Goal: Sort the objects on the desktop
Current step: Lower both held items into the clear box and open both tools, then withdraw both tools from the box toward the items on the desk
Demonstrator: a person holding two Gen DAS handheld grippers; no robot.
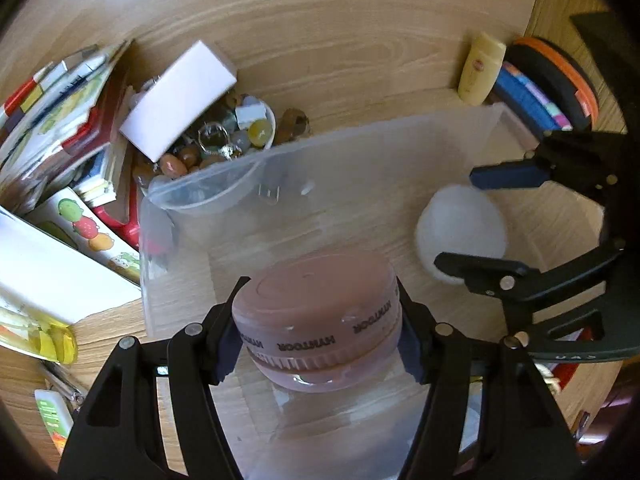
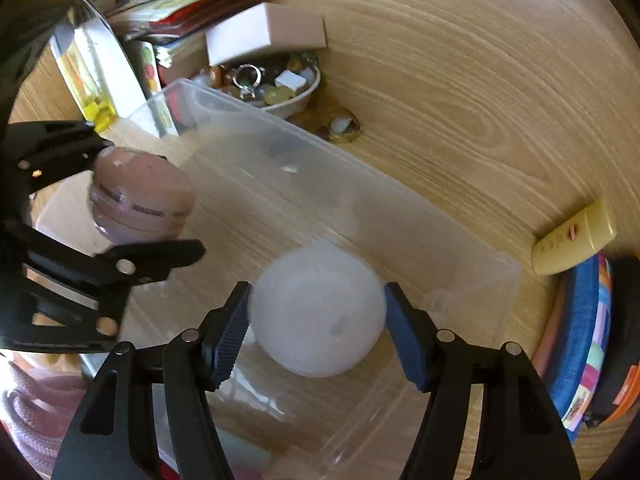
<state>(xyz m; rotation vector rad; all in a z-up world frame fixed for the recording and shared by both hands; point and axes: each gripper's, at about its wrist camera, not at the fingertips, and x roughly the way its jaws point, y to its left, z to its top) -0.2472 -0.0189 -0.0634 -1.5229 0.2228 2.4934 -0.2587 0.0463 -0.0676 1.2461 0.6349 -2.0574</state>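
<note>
A: Left wrist view?
B: Your left gripper (image 1: pixel 318 334) clamps its fingers on the pink jar (image 1: pixel 316 320), held over the clear bin (image 1: pixel 360 148) on the table (image 1: pixel 320 40).
A: Right wrist view?
B: Your right gripper (image 2: pixel 316 330) pinches the white ball (image 2: pixel 318 312) over that bin.

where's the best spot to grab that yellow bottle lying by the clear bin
Grip the yellow bottle across the middle of its body, coming from above. It lies flat on the table, and its lower side sits close against the stack of coloured discs, so a sideways approach looks blocked. Set the jaws across its narrow width.
</note>
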